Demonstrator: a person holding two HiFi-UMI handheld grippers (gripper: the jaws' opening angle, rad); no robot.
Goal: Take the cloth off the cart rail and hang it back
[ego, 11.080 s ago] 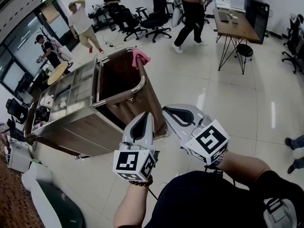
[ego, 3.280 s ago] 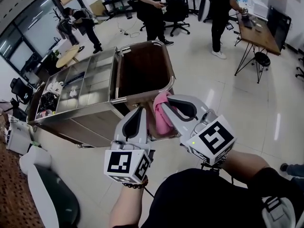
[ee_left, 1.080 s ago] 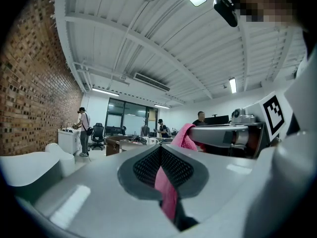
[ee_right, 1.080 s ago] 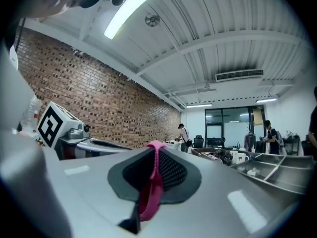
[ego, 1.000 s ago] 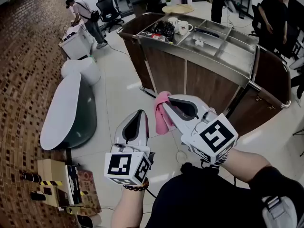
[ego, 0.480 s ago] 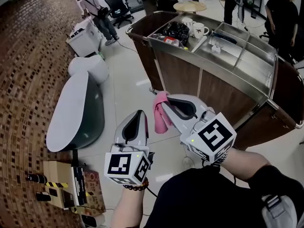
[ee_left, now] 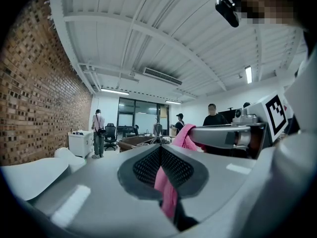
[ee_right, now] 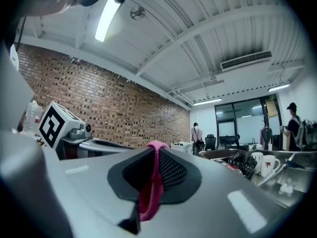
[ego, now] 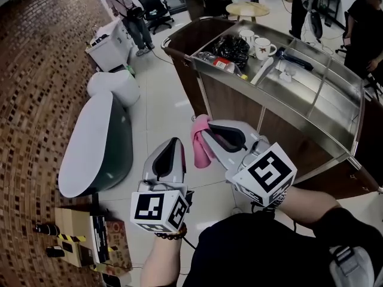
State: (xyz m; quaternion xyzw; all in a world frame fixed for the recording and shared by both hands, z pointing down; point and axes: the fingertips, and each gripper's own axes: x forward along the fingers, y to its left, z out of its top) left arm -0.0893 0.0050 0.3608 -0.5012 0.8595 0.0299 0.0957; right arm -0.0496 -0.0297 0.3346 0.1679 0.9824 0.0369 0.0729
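Note:
A pink cloth (ego: 201, 147) hangs from my right gripper (ego: 200, 124), whose jaws are shut on its top edge; the cloth (ee_right: 148, 197) fills the slit between the pads in the right gripper view (ee_right: 157, 147). My left gripper (ego: 179, 141) is just left of it, shut and holding nothing. From the left gripper view (ee_left: 161, 148) the cloth (ee_left: 184, 135) dangles from the right gripper just beyond the closed jaws. The wooden cart (ego: 239, 106) with its steel top and rail (ego: 179, 36) stands ahead and to the right, apart from both grippers.
On the cart's steel top lie a black bag (ego: 230, 49), two mugs (ego: 263, 46) and small items. A white and dark oblong seat (ego: 96, 142) and a cardboard box (ego: 78, 241) are on the left. A person (ego: 122, 5) stands by a white cabinet far off.
The view has swung so the cart now sits nearer and more to the right. Both grippers keep their pose; the cloth stays held in the right one.

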